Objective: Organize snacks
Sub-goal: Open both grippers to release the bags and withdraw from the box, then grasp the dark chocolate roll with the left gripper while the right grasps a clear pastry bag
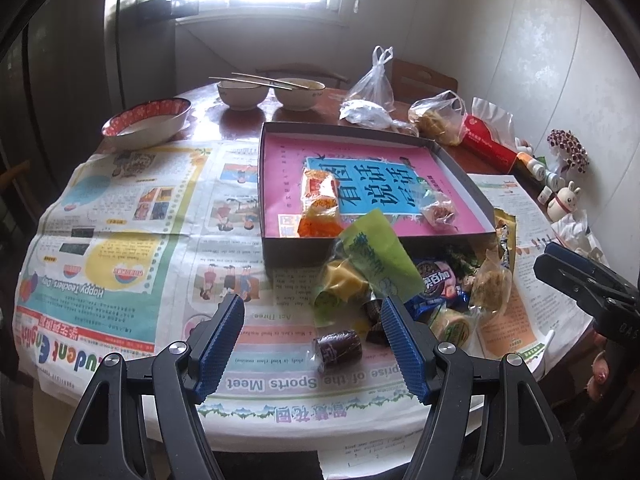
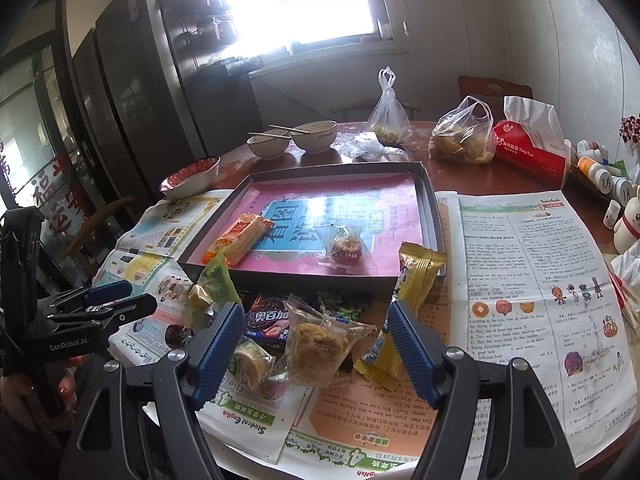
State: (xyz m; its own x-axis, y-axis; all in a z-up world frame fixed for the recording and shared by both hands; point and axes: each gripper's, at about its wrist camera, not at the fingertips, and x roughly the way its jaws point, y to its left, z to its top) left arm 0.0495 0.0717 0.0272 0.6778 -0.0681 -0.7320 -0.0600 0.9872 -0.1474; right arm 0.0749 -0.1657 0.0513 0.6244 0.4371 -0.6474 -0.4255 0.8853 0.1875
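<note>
A shallow dark box (image 1: 276, 248) (image 2: 280, 276) with a pink printed floor sits mid-table. It holds an orange packet (image 1: 320, 204) (image 2: 240, 238) and a clear-wrapped round pastry (image 1: 438, 210) (image 2: 346, 248). In front of it lies a pile of snacks: a green packet (image 1: 376, 256) (image 2: 214, 280), a blue biscuit packet (image 1: 438, 284) (image 2: 268, 318), a floss cake (image 1: 492, 284) (image 2: 320, 346) and a gold packet (image 2: 418, 276). My left gripper (image 1: 312, 304) (image 2: 138, 296) is open over a dark wrapped candy (image 1: 338, 346). My right gripper (image 2: 316, 308) (image 1: 576, 272) is open around the floss cake, not touching it.
Newspaper (image 1: 120, 240) (image 2: 520, 280) covers the round table. Behind the box stand a red-patterned bowl (image 1: 148, 122), two white bowls with chopsticks (image 1: 272, 92), tied plastic bags (image 2: 460, 136), a red tissue pack (image 2: 532, 148), small bottles and a rabbit figurine (image 1: 564, 200). A hand (image 2: 24, 396) holds the left gripper.
</note>
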